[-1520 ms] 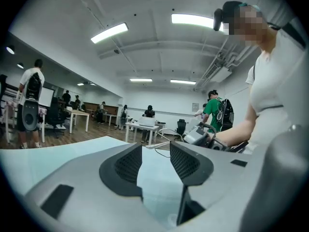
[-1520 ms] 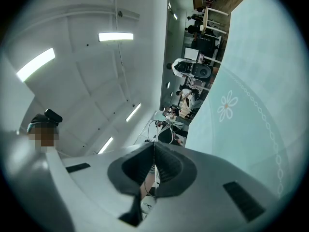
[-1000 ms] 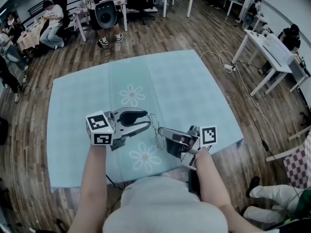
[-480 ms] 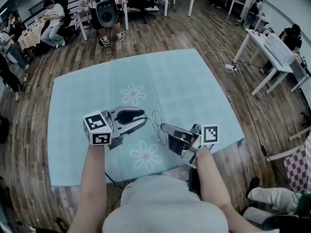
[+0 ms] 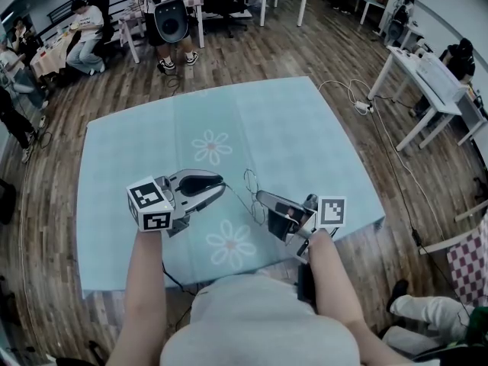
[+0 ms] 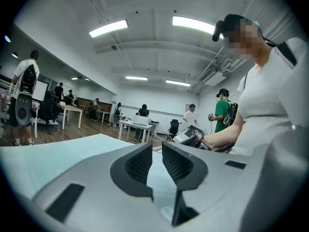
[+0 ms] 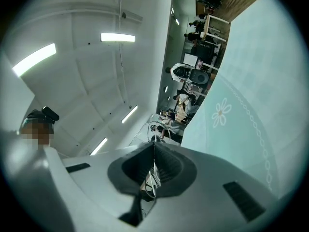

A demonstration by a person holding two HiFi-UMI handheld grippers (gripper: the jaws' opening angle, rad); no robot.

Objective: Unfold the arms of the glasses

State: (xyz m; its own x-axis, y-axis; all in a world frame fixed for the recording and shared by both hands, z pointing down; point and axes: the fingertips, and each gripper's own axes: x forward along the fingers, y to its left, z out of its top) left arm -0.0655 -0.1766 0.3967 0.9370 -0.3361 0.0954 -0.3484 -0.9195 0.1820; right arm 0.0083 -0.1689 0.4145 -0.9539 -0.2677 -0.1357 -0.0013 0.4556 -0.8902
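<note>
The right gripper (image 7: 154, 151) has its jaws pressed together on the thin wire glasses (image 7: 152, 182). The pale flowered tabletop (image 7: 251, 81) fills the view to the gripper's right.

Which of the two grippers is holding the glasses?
The right gripper: its jaws are shut on the thin wire glasses. The left gripper has its jaws closing, with nothing between them.
</note>
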